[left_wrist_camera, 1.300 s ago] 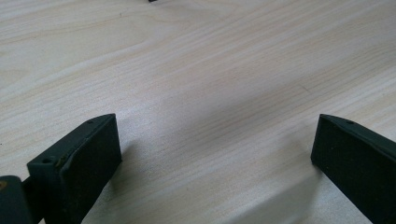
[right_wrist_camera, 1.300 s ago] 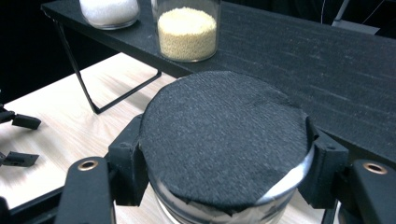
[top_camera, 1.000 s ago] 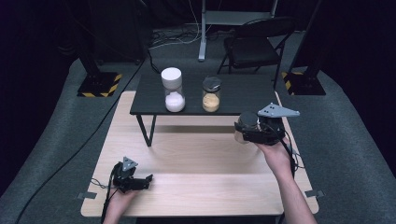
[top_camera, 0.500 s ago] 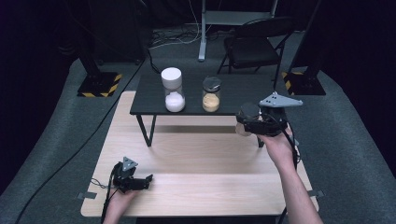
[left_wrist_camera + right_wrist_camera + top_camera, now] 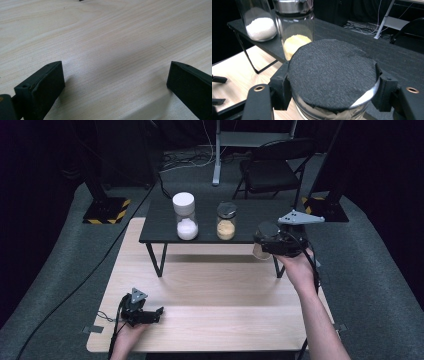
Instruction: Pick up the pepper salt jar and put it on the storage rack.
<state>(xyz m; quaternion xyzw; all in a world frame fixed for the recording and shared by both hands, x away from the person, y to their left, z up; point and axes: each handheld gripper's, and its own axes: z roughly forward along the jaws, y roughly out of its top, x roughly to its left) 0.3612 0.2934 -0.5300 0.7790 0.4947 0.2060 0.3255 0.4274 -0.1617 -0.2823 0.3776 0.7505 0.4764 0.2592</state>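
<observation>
Gripping a jar (image 5: 332, 80) just under its lid, my right gripper (image 5: 270, 242) has both jaws pressed against opposite sides of the neck, and I hold it in the air at the right end of the black shelf (image 5: 160, 222), above the light wooden table (image 5: 220, 305). I judge the jar to be glass with a metal-rimmed lid covered in dark felt, so it should be rigid, smooth on the sides and breakable if it slips; it feels like a moderate load rather than a heavy one, though I cannot tell from here how full it is. The neck below the lid rim seems the safest place to hold, since the rim gives the pads a ledge to catch on, while the plain glass lower down would be slicker. Its long axis runs top to bottom and it stands upright, lid up, base toward the table, with perhaps a slight tilt that I cannot judge well. Two more jars stand on the shelf: one with a white lid (image 5: 184, 215) holding white grains and a dark-lidded one (image 5: 226, 220) holding yellow grains. Smallest in the scene, my left gripper (image 5: 145, 312) rests low over the near left of the table, jaws wide apart with nothing between them.
</observation>
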